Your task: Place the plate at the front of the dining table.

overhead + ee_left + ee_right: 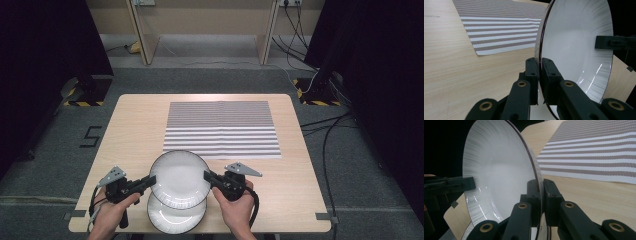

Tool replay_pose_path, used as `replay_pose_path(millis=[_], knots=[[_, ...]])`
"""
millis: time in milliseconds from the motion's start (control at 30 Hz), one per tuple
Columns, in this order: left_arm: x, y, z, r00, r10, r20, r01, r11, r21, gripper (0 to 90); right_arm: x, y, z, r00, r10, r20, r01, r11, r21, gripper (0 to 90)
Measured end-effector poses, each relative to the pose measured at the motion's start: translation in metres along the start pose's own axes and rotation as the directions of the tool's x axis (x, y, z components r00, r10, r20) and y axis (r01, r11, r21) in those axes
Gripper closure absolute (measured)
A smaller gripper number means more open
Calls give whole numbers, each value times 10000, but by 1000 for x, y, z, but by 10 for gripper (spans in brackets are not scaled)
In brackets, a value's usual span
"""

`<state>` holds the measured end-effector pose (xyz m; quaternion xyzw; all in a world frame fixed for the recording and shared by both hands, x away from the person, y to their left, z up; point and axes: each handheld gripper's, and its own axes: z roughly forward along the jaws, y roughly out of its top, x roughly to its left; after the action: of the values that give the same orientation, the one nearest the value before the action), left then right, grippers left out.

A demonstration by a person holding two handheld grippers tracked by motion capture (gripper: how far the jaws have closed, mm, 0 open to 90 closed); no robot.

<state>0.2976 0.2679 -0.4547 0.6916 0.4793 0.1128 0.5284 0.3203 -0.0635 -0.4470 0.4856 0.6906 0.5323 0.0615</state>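
A white plate with a dark rim [180, 177] is held above the table between both grippers. My left gripper [150, 180] is shut on its left rim, and my right gripper [207, 176] is shut on its right rim. In the left gripper view the jaws pinch the plate's edge [540, 72], and the plate [576, 47] curves away to the right. In the right gripper view the jaws clamp the rim [540, 195] of the plate [499, 172]. A second white plate [176, 216] lies on the table beneath it, near the front edge.
A striped grey and white placemat [221, 129] lies flat on the wooden table [135, 130], behind the plates. Black stands and cables sit on the floor at both sides. The person's hands come in at the table's front edge.
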Motion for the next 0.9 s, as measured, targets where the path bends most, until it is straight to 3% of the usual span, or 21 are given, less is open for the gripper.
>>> replay_pose_path(millis=[900], knots=[[-3, 17, 16, 9994, 327, 57, -327, 9994, -97, 832, -7, 15, -5, 9993, -203, 314, 219, 9985, -509, 845]])
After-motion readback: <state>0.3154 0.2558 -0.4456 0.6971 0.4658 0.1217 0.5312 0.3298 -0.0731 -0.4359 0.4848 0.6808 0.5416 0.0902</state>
